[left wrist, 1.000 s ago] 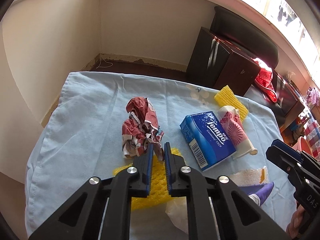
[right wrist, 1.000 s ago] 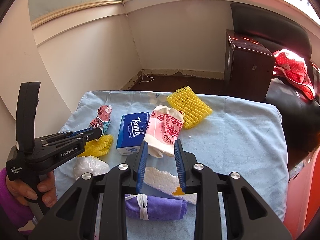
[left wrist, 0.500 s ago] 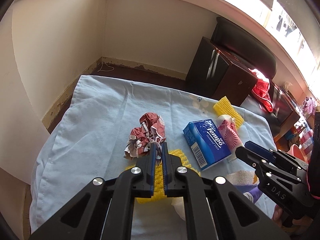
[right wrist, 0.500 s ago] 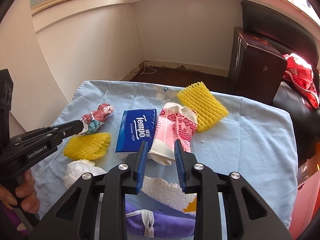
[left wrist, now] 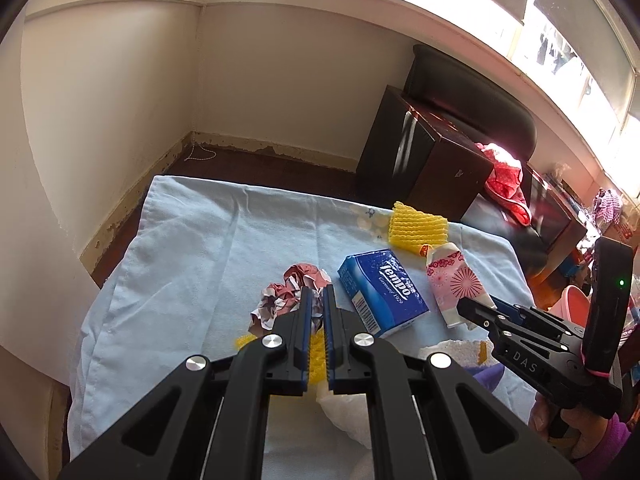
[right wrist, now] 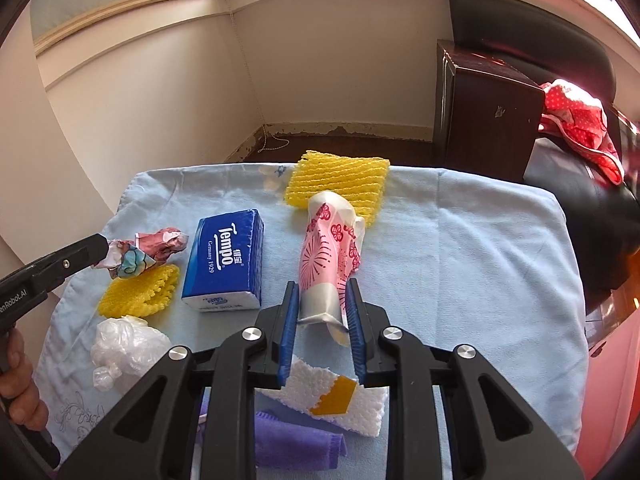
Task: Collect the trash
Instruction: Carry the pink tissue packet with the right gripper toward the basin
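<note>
My left gripper (left wrist: 317,294) is shut on a crumpled red and white paper wrapper (left wrist: 285,297) and holds it just above the blue cloth; it also shows in the right wrist view (right wrist: 144,250). My right gripper (right wrist: 322,290) is open, its fingers on either side of the near end of a pink flowered paper cup (right wrist: 330,256) that lies on its side. That cup also shows in the left wrist view (left wrist: 454,284), with the right gripper (left wrist: 474,312) at its end.
On the blue cloth (right wrist: 460,248) lie a blue Tempo tissue pack (right wrist: 226,256), two yellow foam nets (right wrist: 340,180) (right wrist: 138,294), a crumpled clear plastic bag (right wrist: 124,344), a white foam sheet (right wrist: 332,396) and a purple cloth (right wrist: 296,446). A dark cabinet (right wrist: 484,108) stands behind.
My left gripper has closed on the crumpled wrapper and lifted it. My right gripper has moved forward until its fingers flank the pink cup.
</note>
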A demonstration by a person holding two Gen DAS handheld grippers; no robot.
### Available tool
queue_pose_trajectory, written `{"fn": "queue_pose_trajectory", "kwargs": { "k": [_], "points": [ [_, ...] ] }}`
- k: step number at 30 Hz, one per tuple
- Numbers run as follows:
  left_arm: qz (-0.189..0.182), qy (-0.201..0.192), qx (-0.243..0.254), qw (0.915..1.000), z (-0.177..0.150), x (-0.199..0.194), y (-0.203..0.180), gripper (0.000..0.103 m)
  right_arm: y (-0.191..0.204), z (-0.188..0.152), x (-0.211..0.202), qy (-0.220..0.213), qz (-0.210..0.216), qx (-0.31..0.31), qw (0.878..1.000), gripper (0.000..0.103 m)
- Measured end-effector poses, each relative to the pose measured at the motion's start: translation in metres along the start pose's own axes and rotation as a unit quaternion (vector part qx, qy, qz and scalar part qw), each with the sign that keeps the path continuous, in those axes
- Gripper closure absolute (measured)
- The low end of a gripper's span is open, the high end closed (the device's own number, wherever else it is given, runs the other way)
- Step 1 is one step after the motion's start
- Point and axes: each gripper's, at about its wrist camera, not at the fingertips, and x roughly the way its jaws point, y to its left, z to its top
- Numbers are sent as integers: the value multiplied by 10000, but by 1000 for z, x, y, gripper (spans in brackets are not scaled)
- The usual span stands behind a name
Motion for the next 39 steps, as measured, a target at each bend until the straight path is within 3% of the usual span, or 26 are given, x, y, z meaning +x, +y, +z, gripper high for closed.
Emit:
{"fn": "queue_pose_trajectory", "kwargs": {
  "k": [10, 18, 25, 31, 33, 35, 39],
  "points": [
    [-284, -304, 251, 9988, 3, -34, -33, 98, -17, -15, -62, -489, 165, 353, 9980, 79],
    [-625, -415, 613, 9953, -6, -55, -72, 98, -37, -31, -110, -818, 19, 551, 9951, 80],
    [-775, -477, 838, 9923, -14, -68, -96, 98, -76, -47, -120, -799, -100, 1141, 9902, 80],
    [-803, -447, 880, 9919, -15, -67, -99, 98, -95, -55, -135, -932, -124, 1211, 9882, 80],
    [-825, -415, 881, 9918, -16, -65, -101, 98, -100, -59, -136, -864, -155, 1257, 9882, 79],
    [-845, -369, 892, 9917, -18, -62, -103, 98, -102, -66, -133, -673, -200, 1301, 9890, 68],
    [-883, -258, 910, 9916, -21, -55, -104, 98, -99, -82, -116, -183, -199, 1264, 9916, 67]
  ]
}}
